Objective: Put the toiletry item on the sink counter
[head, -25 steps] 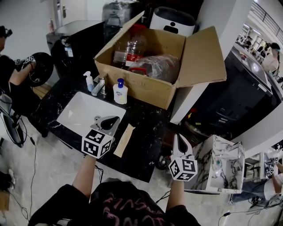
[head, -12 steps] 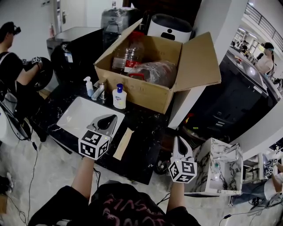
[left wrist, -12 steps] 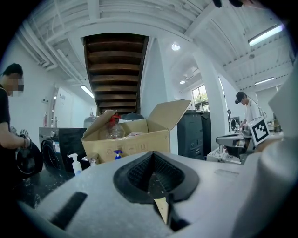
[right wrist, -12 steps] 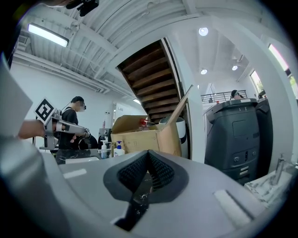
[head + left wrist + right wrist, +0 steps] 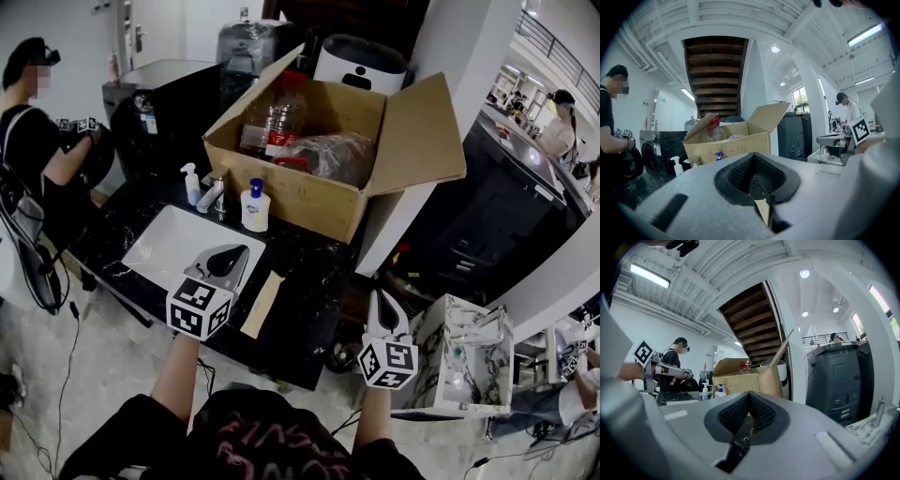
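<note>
- Left hand-held gripper first: jaws pressed together at the tips with nothing between them, hanging over the near right corner of the sink basin.
- Right hand-held gripper now: also pinched closed and empty, held off the bench's right end, beside a white marbled cabinet.
- Biggest thing on show is the bench, black stone with pale veins, running away from the person.
- On its far side sits a cardboard box, flaps up, with clear plastic bottles and a plastic bag inside.
- Down to the sink basin: white, rectangular, set into the bench's left half.
- A flat tan strip lies on the bench just right of the basin, lengthwise toward the box.
- And the toiletry items: a white pump bottle with a blue top stands upright on the bench between basin and box, close against the box's front.
- A smaller spray bottle stands upright left of it, beside the tap; both bottles are well apart from either hand-held gripper.
</note>
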The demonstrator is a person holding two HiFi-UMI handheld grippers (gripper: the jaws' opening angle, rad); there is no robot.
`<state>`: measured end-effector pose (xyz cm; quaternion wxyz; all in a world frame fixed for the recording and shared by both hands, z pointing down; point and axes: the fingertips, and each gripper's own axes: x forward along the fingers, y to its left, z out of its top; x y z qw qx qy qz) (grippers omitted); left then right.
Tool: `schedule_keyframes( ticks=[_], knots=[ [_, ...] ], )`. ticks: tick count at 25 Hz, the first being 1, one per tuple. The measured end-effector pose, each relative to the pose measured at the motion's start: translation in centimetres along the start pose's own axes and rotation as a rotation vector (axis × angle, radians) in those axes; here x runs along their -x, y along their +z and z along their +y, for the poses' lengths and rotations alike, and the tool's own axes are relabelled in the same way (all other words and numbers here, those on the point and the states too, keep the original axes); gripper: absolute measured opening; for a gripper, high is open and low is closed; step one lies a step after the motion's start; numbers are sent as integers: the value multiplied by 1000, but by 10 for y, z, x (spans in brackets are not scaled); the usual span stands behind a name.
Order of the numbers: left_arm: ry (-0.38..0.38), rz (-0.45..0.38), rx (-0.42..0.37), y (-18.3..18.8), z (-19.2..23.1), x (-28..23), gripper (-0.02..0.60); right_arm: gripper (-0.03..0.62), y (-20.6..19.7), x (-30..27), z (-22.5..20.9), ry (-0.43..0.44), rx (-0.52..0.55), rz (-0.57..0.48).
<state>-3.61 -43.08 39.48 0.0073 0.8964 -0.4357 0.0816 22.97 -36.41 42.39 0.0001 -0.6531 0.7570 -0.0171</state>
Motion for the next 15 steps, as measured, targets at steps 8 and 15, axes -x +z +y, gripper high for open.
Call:
schedule_keyframes(
  ticks=[8,15],
  knots=[
    [0,-9,10,2,-3,6,-2,11,0,8,-1,-9,3,-1],
    [-6,-12,16,4,-9,7,-2,11,1,14,-3,-12,4,-1]
  ],
)
